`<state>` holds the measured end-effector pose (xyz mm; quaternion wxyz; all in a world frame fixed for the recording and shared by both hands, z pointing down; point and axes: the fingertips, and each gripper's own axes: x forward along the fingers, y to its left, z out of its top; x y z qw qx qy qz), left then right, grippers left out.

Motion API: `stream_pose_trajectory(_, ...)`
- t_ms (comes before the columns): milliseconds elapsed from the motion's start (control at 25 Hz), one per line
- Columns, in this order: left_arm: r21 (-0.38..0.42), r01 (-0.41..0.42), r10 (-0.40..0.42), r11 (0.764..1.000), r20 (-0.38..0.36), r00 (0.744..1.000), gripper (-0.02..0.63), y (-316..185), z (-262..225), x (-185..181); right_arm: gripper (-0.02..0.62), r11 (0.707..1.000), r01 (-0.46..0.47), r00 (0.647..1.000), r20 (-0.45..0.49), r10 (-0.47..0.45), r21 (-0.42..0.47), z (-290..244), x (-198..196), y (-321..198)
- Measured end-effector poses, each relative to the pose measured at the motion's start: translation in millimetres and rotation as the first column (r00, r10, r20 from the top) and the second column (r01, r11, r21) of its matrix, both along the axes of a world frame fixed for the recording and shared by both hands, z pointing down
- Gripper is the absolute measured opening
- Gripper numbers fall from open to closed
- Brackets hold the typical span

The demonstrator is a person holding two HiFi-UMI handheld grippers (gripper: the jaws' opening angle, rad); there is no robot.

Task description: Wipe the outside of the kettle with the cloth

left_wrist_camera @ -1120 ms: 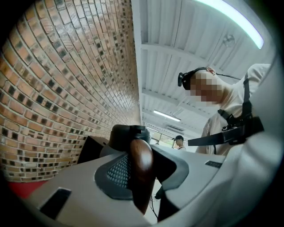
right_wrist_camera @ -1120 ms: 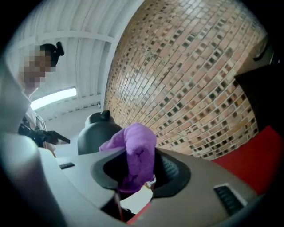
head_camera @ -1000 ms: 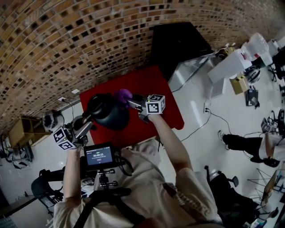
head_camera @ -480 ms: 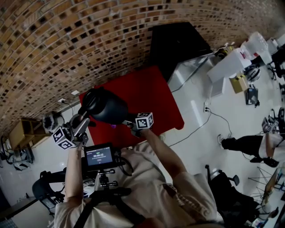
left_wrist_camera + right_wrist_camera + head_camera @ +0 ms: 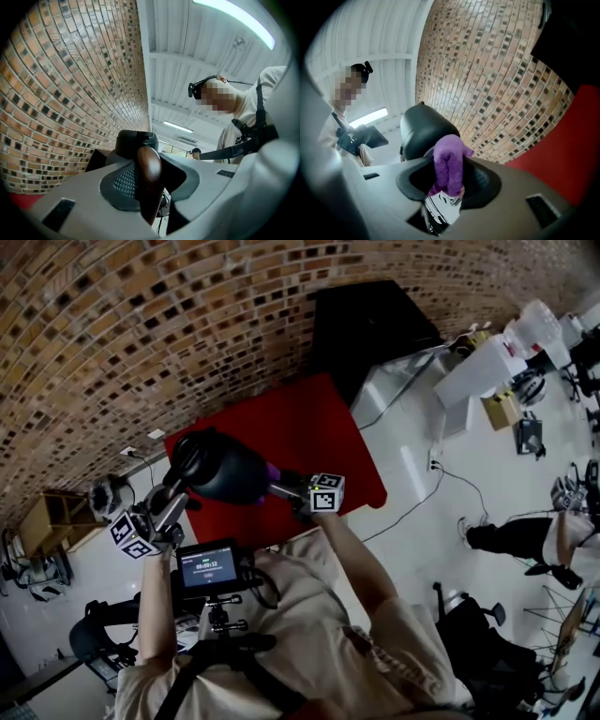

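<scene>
Two grippers shared the work. The left gripper (image 5: 176, 504) had its jaws pinched tight on the brown handle (image 5: 149, 171) of the black kettle (image 5: 225, 474), holding it up over the near left corner of the red bench (image 5: 309, 423), apparently clear of its top. The right gripper (image 5: 284, 486) had its jaws clamped on a bunched purple cloth (image 5: 449, 166), whose free end sat at the kettle's right flank, touching it or just short of it. The wiping step looked under way on that flank. The next move would call for the cloth to be pressed firmly on the wall and drawn round it, while the left grip steadied the kettle or turned an unwiped side toward the cloth.
</scene>
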<state>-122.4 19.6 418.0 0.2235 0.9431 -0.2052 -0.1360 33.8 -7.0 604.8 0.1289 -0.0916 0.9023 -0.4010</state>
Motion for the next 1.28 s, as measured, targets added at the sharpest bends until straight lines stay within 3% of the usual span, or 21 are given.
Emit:
stream_pose_trajectory(80, -0.003, 0.020, -0.021, 1.000, -0.035, 0.999, 0.101, 1, -2, -7, 0.161, 0.998, -0.069, 0.995, 0.076, 0.069, -0.010, -18, 28, -13)
stream_pose_trajectory(200, 0.004, 0.056, -0.056, 0.998, -0.025, 0.998, 0.101, -1, -4, -15, 0.160, 0.971, -0.219, 0.943, 0.233, 0.236, -0.096, -43, 80, -38)
stream_pose_trajectory(280, 0.003, 0.070, -0.070, 0.998, -0.007, 0.998, 0.103, -3, -1, -20, 0.160, 0.960, -0.262, 0.947, 0.167, 0.276, -0.101, -34, 89, -44)
stream_pose_trajectory(360, -0.010, 0.079, -0.079, 0.997, -0.014, 0.997, 0.103, -3, 1, -25, 0.160, 0.970, -0.224, 0.974, 0.019, 0.227, -0.095, -3, 65, -32)
stream_pose_trajectory(480, -0.022, 0.082, -0.083, 0.996, -0.032, 0.996, 0.101, -4, 2, -25, 0.160, 0.992, -0.087, 0.987, -0.139, 0.074, -0.091, 29, -3, 5)
stream_pose_trajectory(600, -0.010, 0.078, -0.078, 0.997, -0.003, 0.997, 0.101, -6, 3, -16, 0.160, 0.999, 0.031, 0.986, -0.166, -0.036, -0.032, 31, -54, 29)
stream_pose_trajectory(720, -0.010, 0.083, -0.083, 0.996, 0.039, 0.996, 0.101, -5, 9, -14, 0.160, 0.996, 0.087, 0.980, -0.180, -0.080, 0.033, 15, -64, 37)
stream_pose_trajectory(800, -0.013, 0.087, -0.086, 0.996, 0.035, 0.996, 0.101, -2, 9, -17, 0.160, 0.996, 0.079, 0.982, -0.177, -0.070, 0.046, 9, -45, 34)
stream_pose_trajectory(920, -0.005, 0.096, -0.096, 0.995, -0.012, 0.995, 0.101, 3, 1, -24, 0.160, 0.998, -0.056, 0.998, 0.012, 0.056, -0.026, -23, 13, 9)
stream_pose_trajectory(1000, 0.003, 0.105, -0.104, 0.995, -0.033, 0.994, 0.101, 5, -5, -31, 0.160, 0.978, -0.182, 0.966, 0.165, 0.197, -0.097, -50, 58, -15)
stream_pose_trajectory(1040, 0.006, 0.105, -0.105, 0.994, -0.036, 0.994, 0.101, 5, -8, -34, 0.158, 0.967, -0.226, 0.949, 0.198, 0.246, -0.118, -57, 72, -25)
stream_pose_trajectory(1160, 0.009, 0.088, -0.087, 0.996, -0.042, 0.995, 0.103, 7, -9, -38, 0.159, 0.959, -0.248, 0.959, 0.103, 0.263, -0.134, -31, 68, -36)
stream_pose_trajectory(1280, 0.005, 0.050, -0.049, 0.999, -0.078, 0.996, 0.103, 10, -10, -35, 0.160, 0.967, -0.154, 0.988, -0.024, 0.152, -0.203, 23, 17, -22)
